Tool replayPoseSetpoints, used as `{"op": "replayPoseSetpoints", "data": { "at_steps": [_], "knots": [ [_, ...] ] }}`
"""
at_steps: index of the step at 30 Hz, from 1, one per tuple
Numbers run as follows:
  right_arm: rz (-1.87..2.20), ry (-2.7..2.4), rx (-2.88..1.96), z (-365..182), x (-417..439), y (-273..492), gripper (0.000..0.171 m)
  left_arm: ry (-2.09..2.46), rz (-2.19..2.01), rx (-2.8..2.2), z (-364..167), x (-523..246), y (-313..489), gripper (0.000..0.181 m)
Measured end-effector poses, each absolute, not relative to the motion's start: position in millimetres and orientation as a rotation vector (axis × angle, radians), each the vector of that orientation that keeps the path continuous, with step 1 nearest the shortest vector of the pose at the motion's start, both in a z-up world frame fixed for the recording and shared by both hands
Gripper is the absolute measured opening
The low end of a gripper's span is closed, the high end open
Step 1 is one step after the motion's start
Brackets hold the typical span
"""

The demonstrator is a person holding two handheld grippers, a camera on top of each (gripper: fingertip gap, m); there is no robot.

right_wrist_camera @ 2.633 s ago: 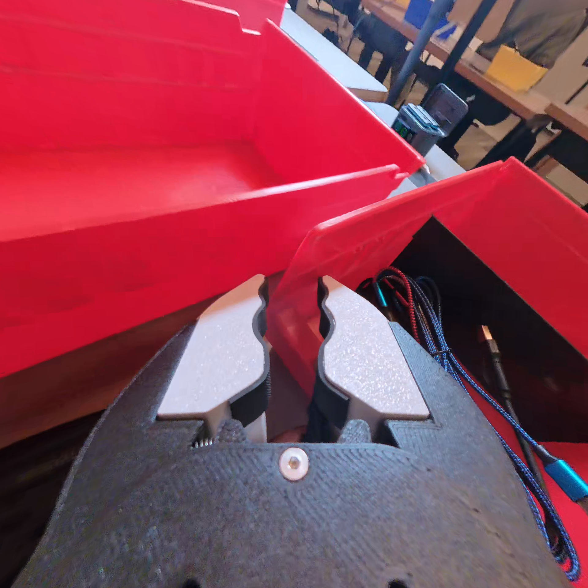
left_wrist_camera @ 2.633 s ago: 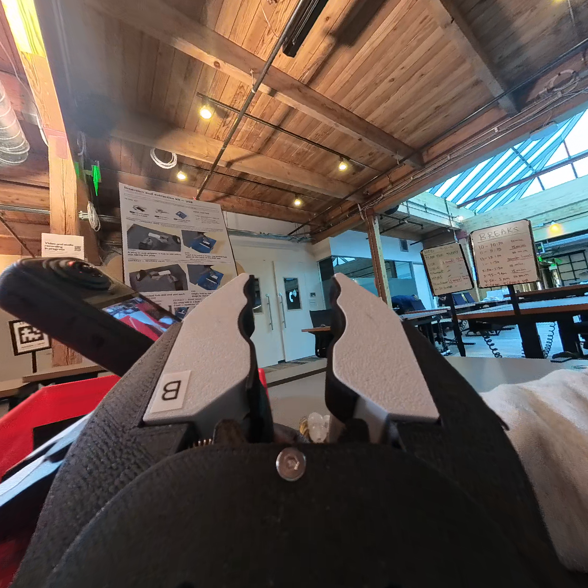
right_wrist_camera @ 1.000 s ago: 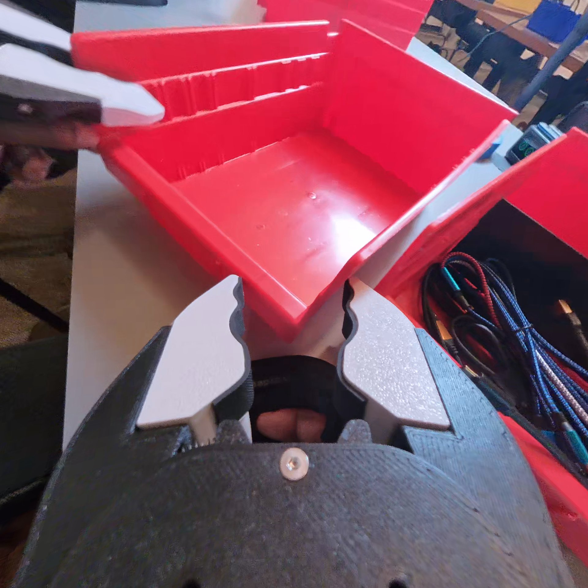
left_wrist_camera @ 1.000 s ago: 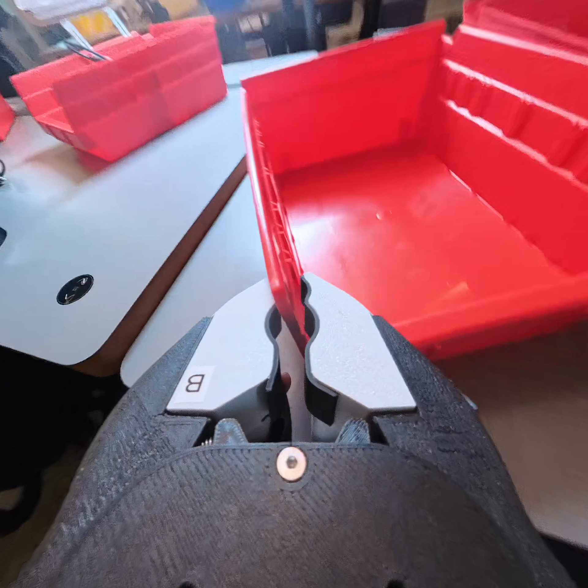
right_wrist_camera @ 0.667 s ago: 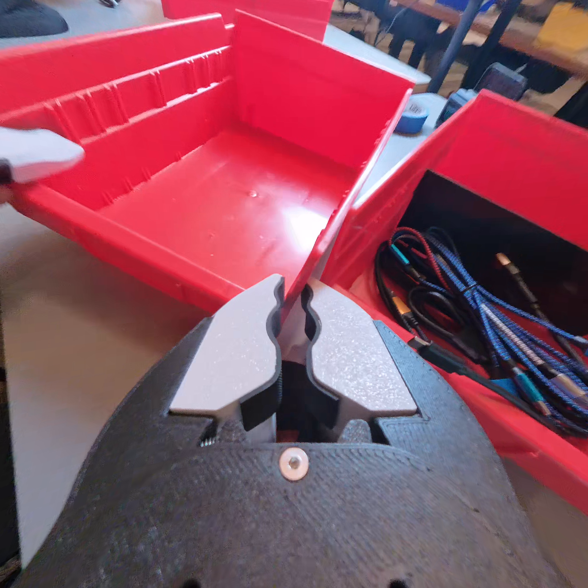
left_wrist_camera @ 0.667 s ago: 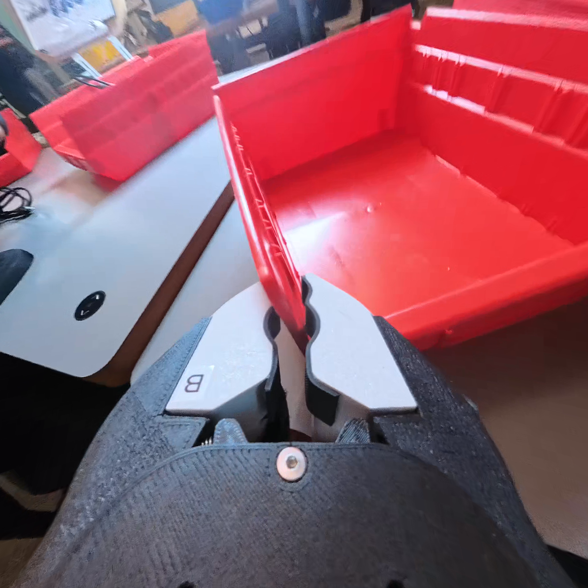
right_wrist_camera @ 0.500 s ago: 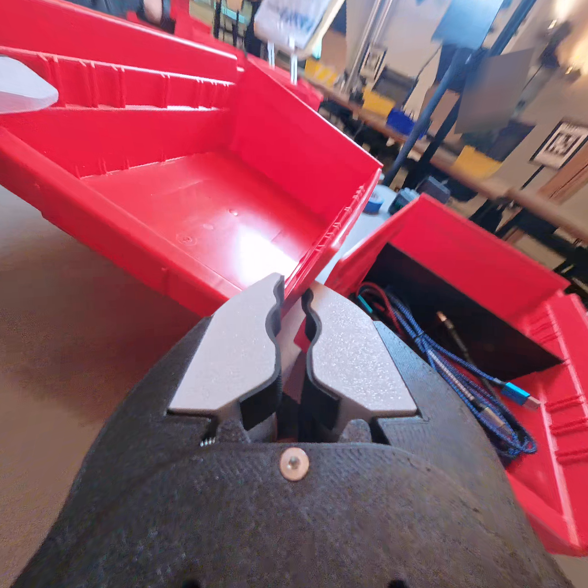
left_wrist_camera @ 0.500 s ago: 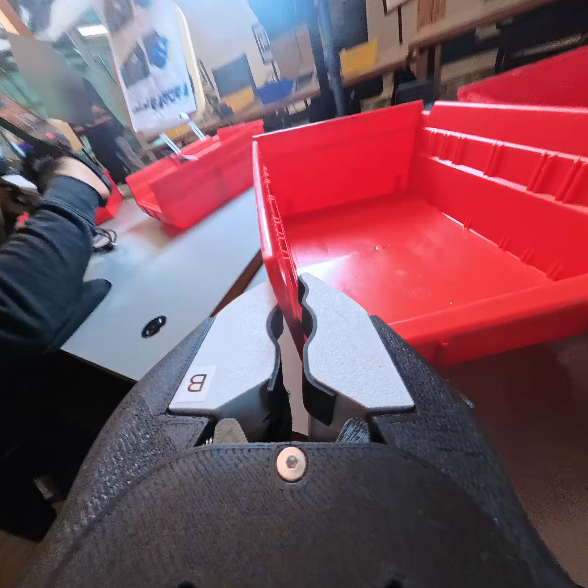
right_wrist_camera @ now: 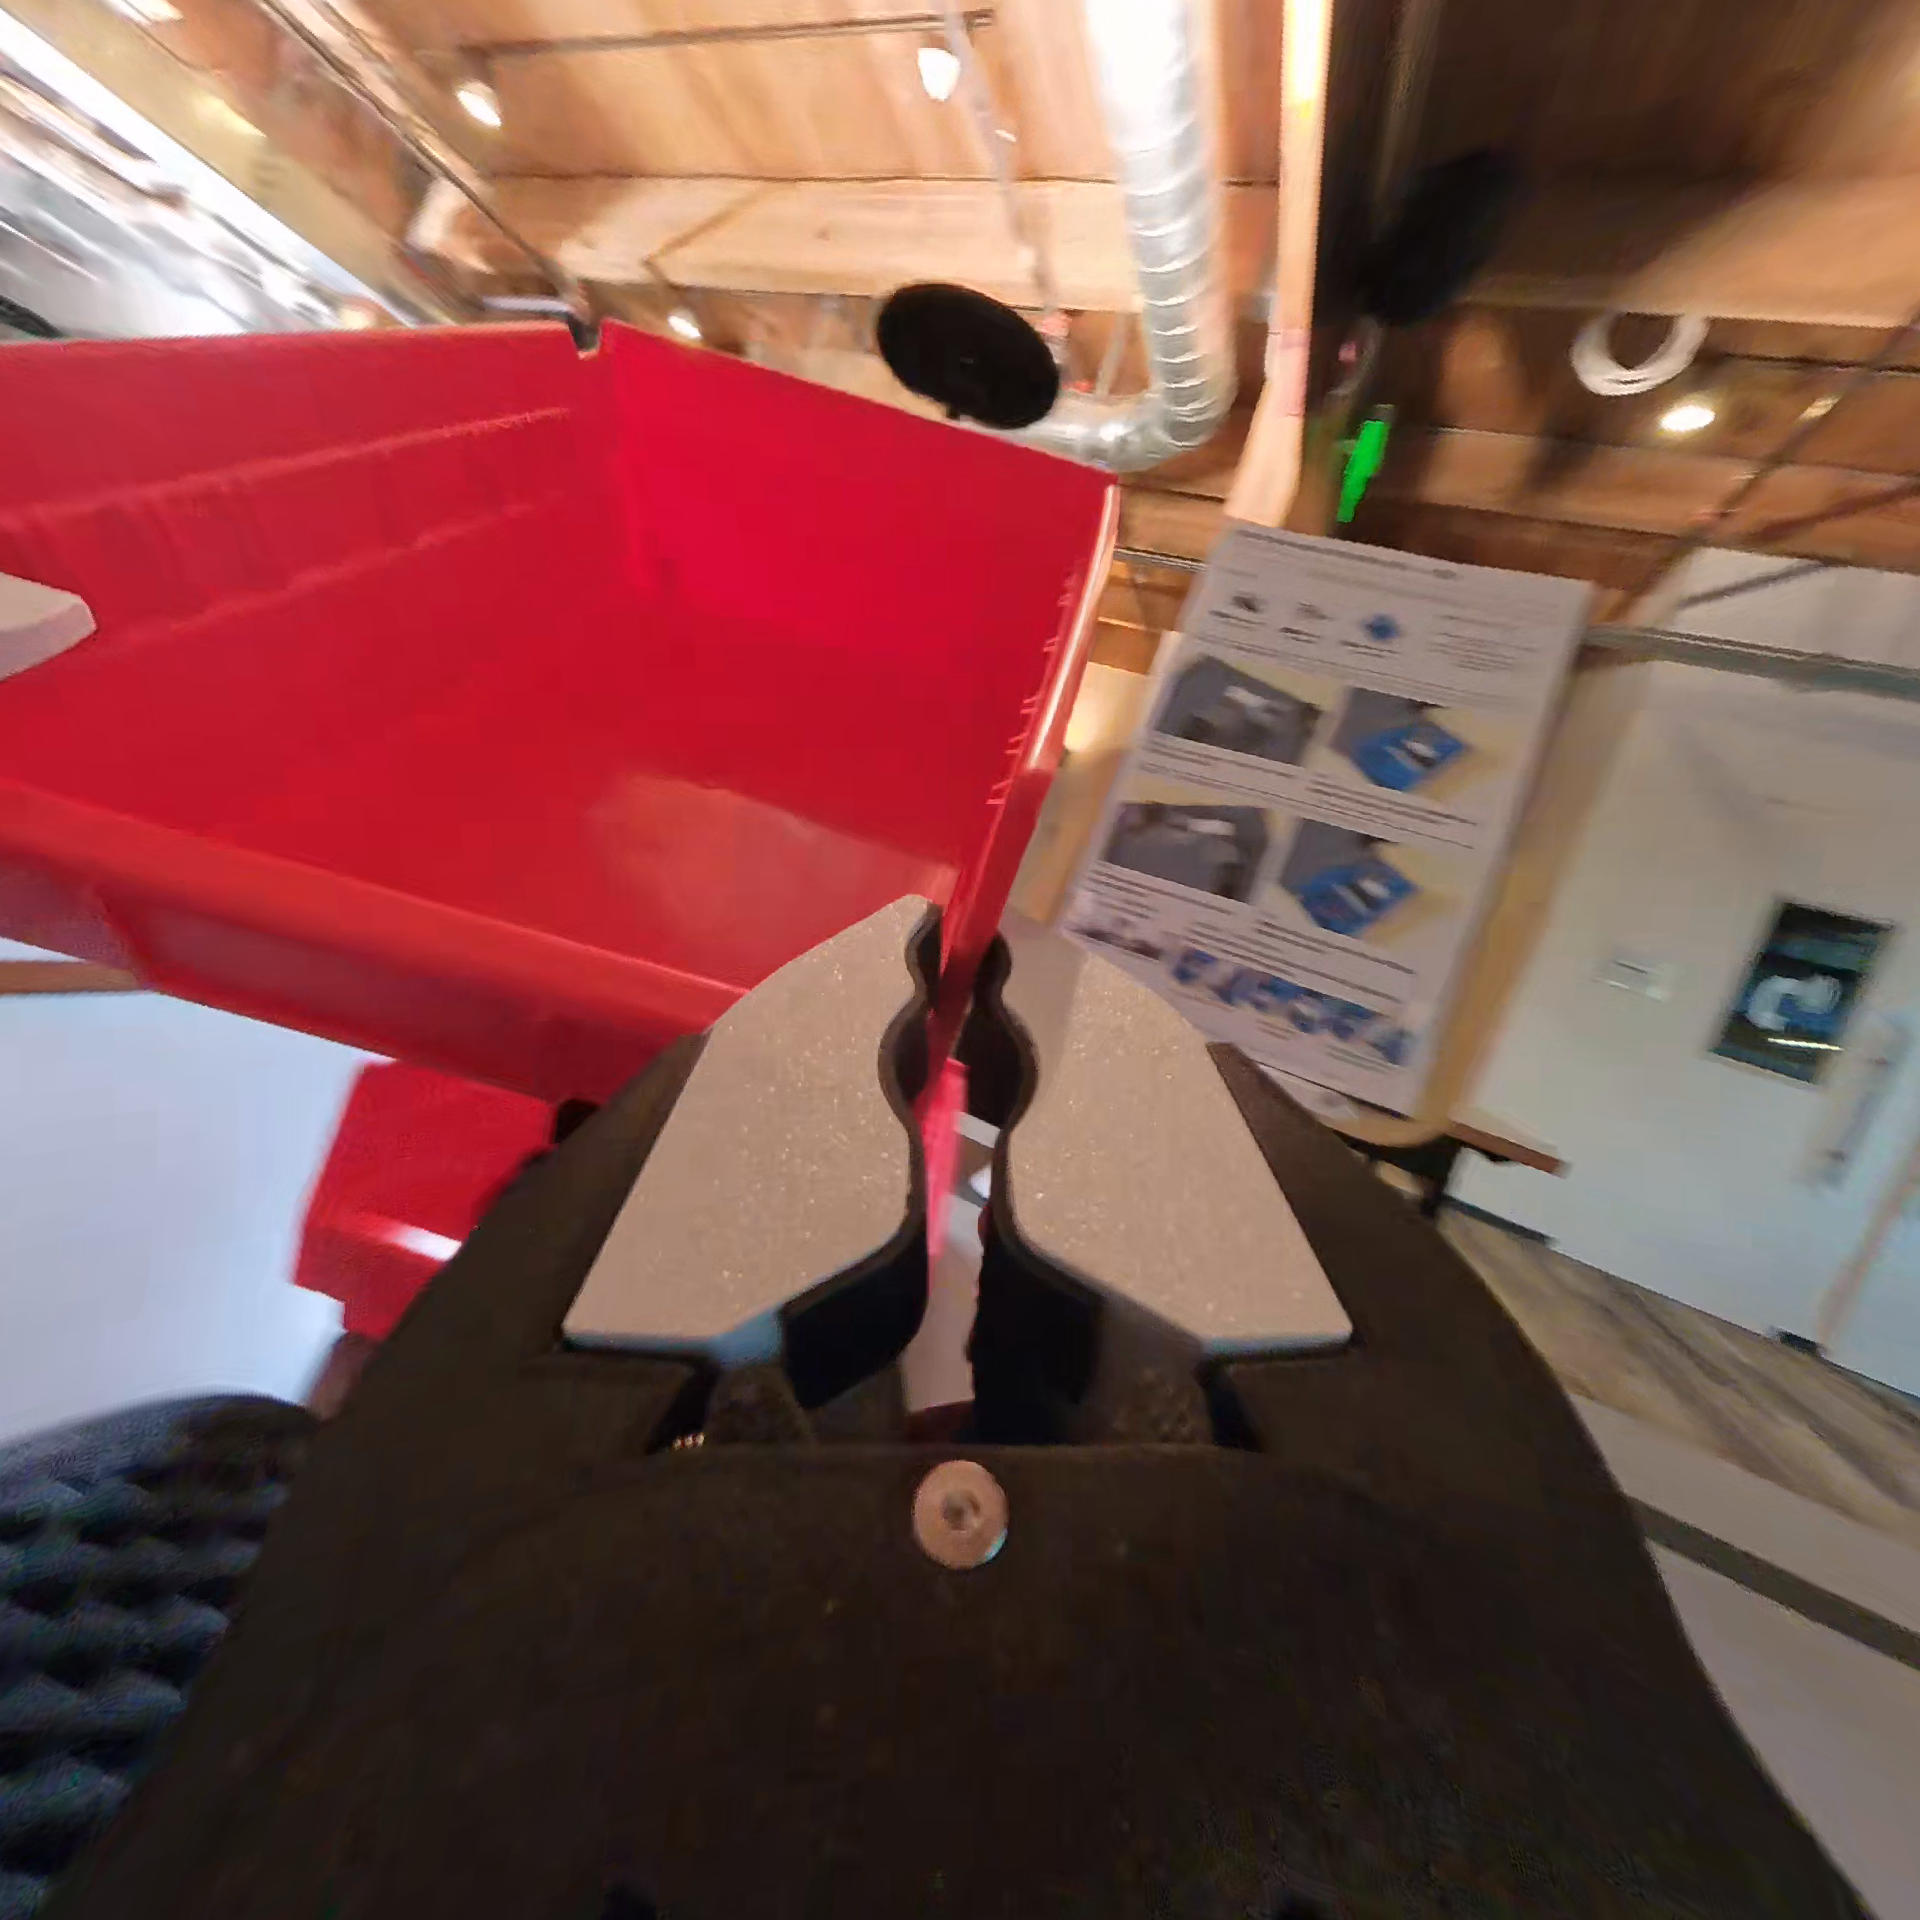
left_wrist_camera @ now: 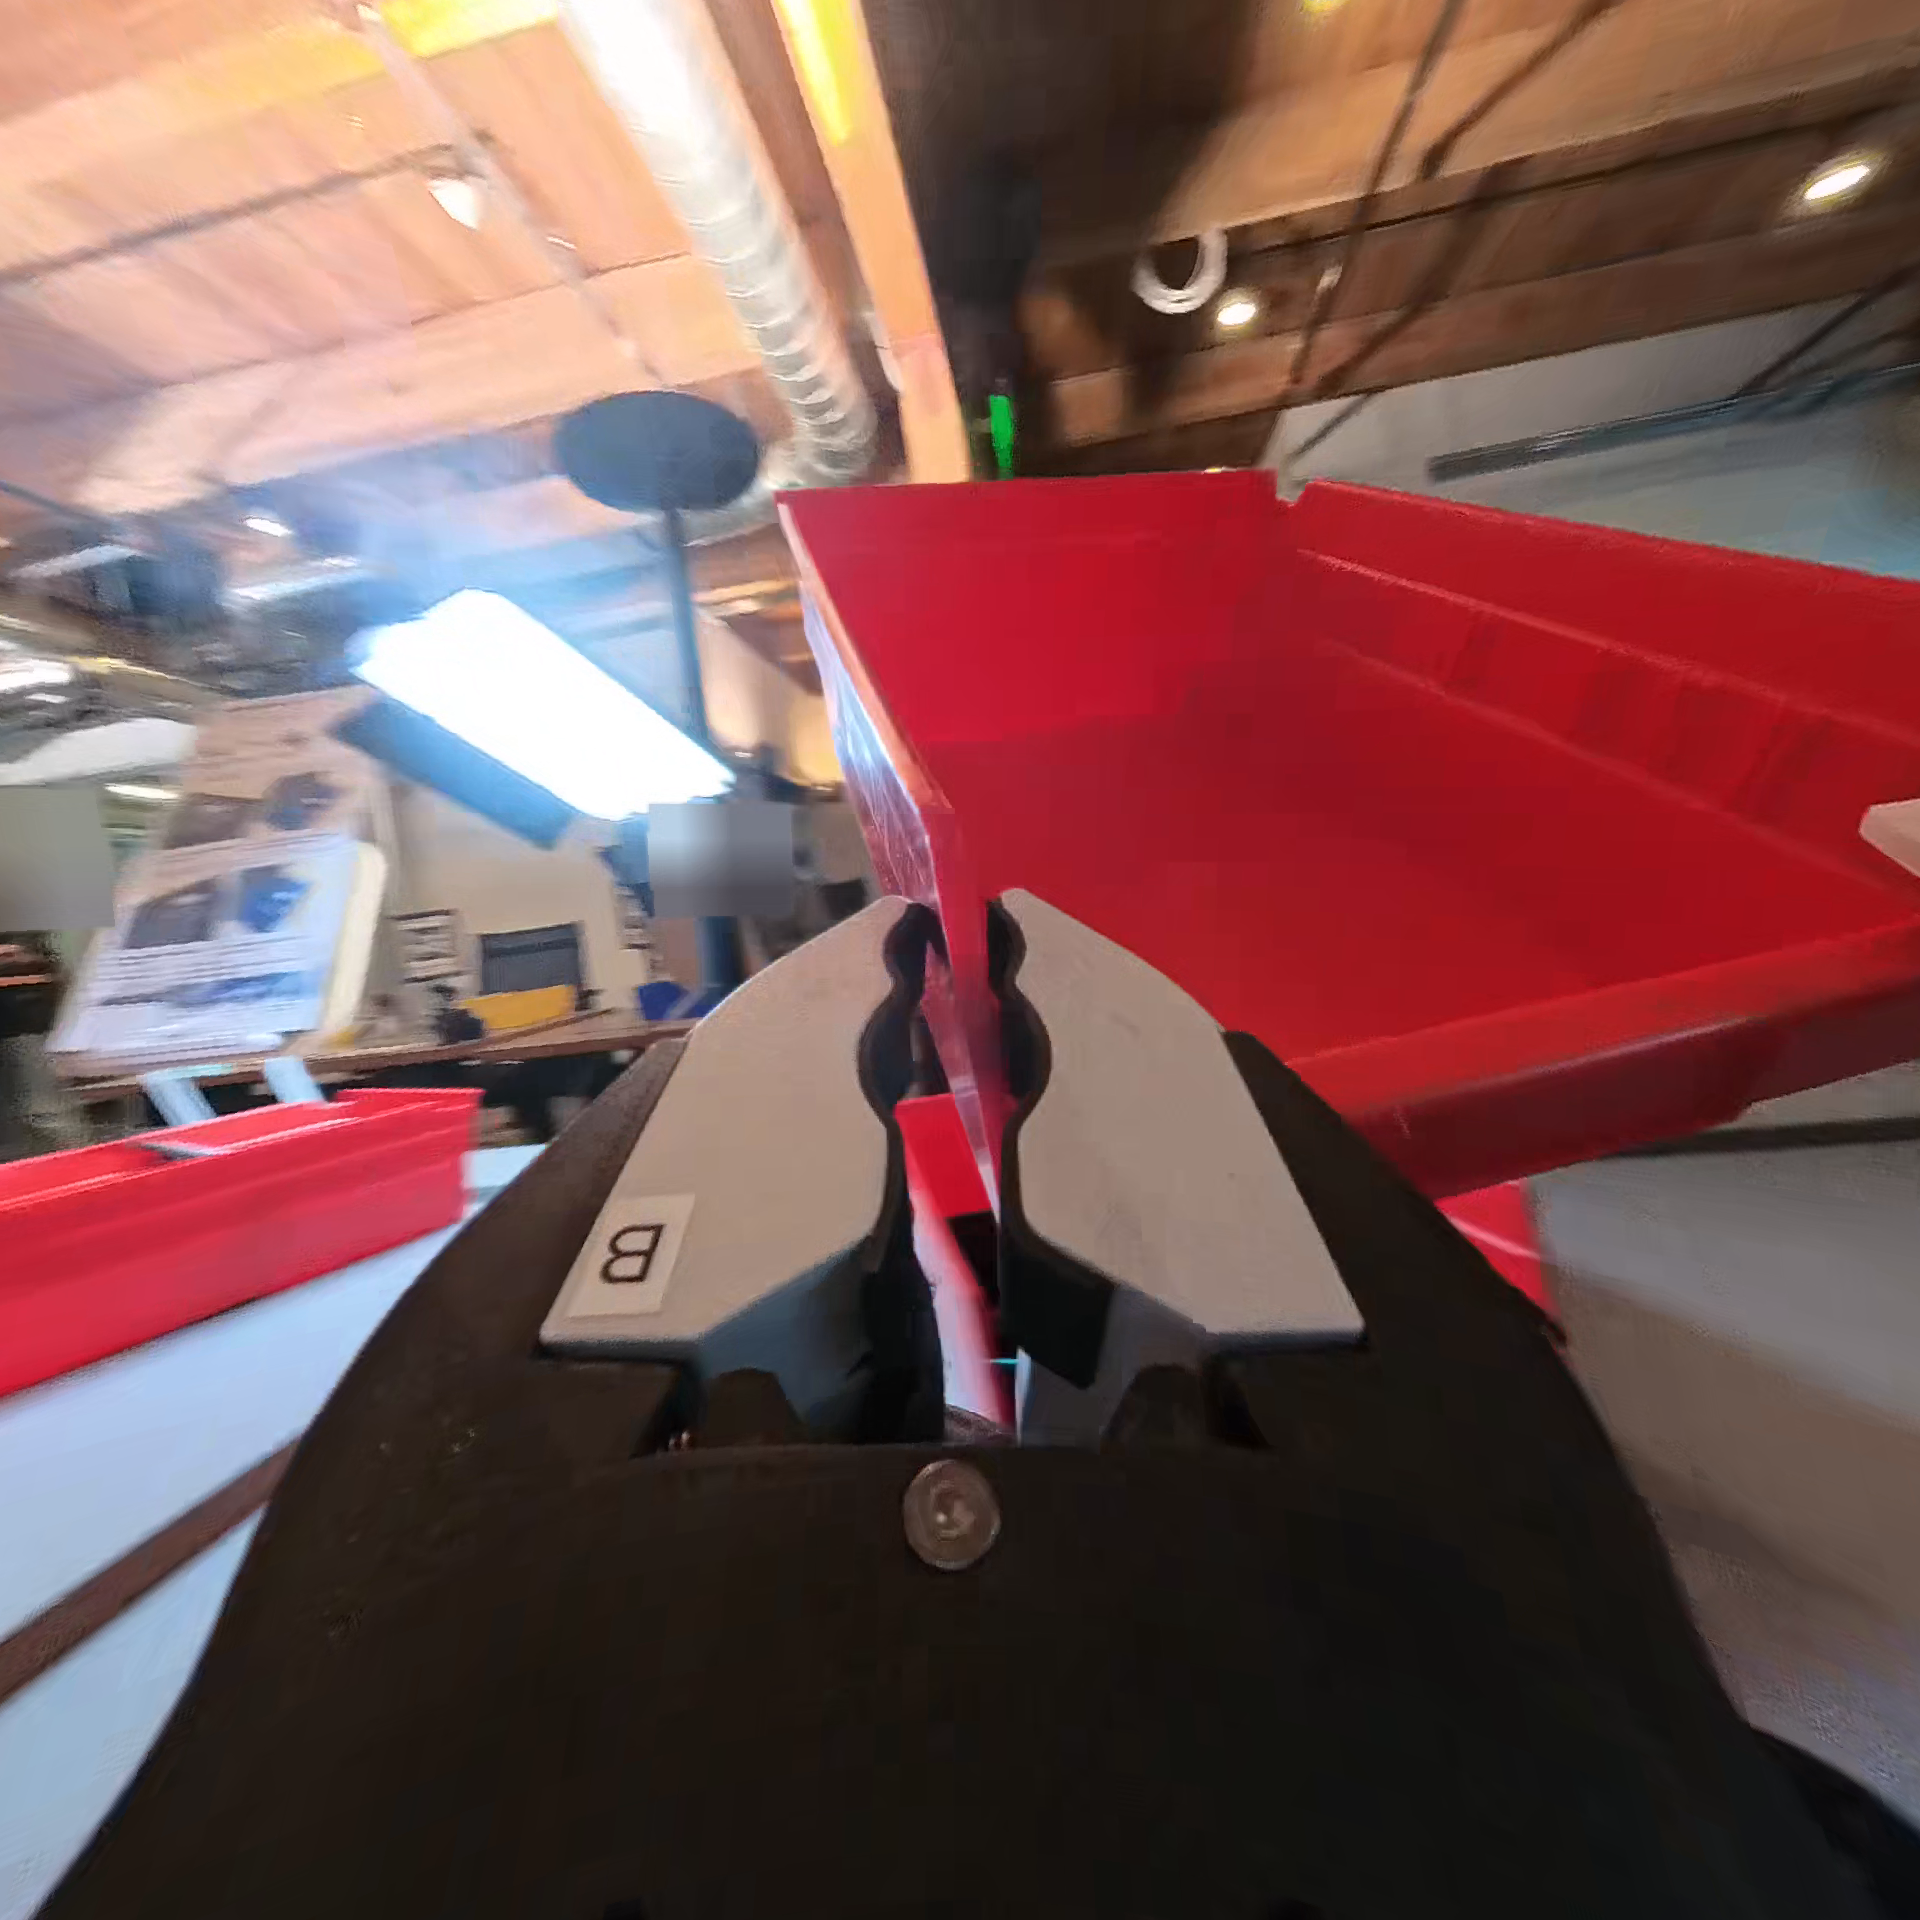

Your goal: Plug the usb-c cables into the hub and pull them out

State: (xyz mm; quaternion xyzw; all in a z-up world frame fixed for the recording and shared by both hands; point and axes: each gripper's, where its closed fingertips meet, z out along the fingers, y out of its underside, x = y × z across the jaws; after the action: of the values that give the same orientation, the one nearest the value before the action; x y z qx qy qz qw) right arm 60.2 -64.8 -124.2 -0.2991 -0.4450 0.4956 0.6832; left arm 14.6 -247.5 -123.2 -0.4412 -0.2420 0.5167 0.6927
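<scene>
An empty red plastic bin (left_wrist_camera: 1403, 831) is held in the air between both grippers, its open top toward the cameras. My left gripper (left_wrist_camera: 956, 935) is shut on the bin's left side wall. My right gripper (right_wrist_camera: 956, 956) is shut on the bin's right side wall (right_wrist_camera: 1029, 748). The tip of the right gripper shows at the right edge of the left wrist view (left_wrist_camera: 1896, 847), and the tip of the left gripper shows at the left edge of the right wrist view (right_wrist_camera: 36, 623). No cables or hub are in view.
Another red bin (left_wrist_camera: 229, 1195) sits on a white table (left_wrist_camera: 156, 1455) at lower left. Part of a red bin (right_wrist_camera: 416, 1195) lies under the lifted one. A poster board (right_wrist_camera: 1320, 821) stands behind on the right. The ceiling fills the upper part of both views.
Both grippers have raised the red bin off the table and tilted upward, so the ceiling now shows. The right gripper closed on the bin's wall a second ago. The bin of cables has left view.
</scene>
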Motion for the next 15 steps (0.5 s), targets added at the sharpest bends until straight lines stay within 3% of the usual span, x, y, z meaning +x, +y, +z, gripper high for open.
{"op": "replayPoseSetpoints", "data": {
  "at_steps": [9,15],
  "knots": [
    [0.725,-0.825,-0.920,-164,139,103,0.005,-0.398,0.681,-1.318,-164,30,-48,0.015],
    [0.556,-0.839,-1.147,-201,154,183,0.005,-0.235,0.625,-1.553,-203,28,48,0.016]
  ]
}}
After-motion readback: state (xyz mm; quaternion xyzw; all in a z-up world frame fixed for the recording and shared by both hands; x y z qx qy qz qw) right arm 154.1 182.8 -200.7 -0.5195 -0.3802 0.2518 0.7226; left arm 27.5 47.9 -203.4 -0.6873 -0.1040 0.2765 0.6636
